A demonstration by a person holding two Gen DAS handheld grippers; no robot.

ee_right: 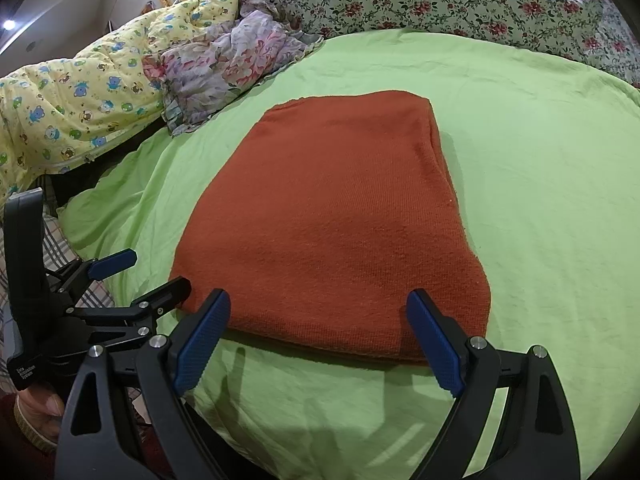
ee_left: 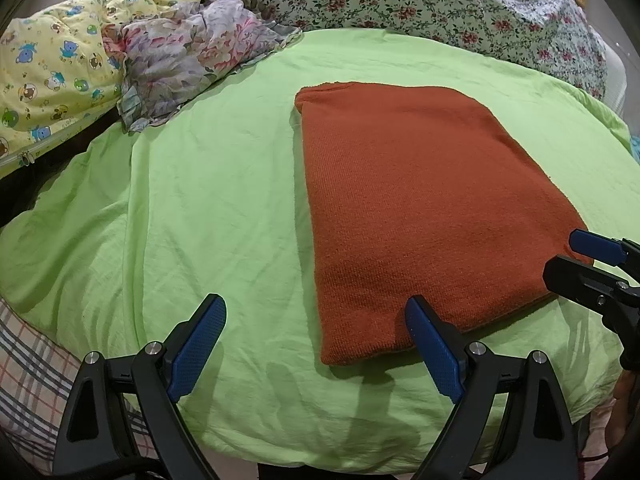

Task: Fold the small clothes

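A rust-orange knitted garment (ee_left: 412,208) (ee_right: 332,224) lies folded into a flat rectangle on the light green sheet (ee_left: 192,208) (ee_right: 540,184). My left gripper (ee_left: 316,320) stands open at the garment's near left corner, holding nothing; its right finger sits over the near hem. My right gripper (ee_right: 320,316) is open too, its blue pads straddling the garment's near edge with nothing between them. Each gripper shows in the other's view: the right one (ee_left: 580,258) at the garment's right corner, the left one (ee_right: 152,272) at its left corner.
A yellow cartoon-print quilt (ee_left: 56,64) and a crumpled floral cloth (ee_left: 188,52) lie at the back left. A floral duvet (ee_left: 440,4) runs along the back. Plaid fabric (ee_left: 28,364) shows at the near left edge. A hand (ee_right: 38,412) holds the left gripper.
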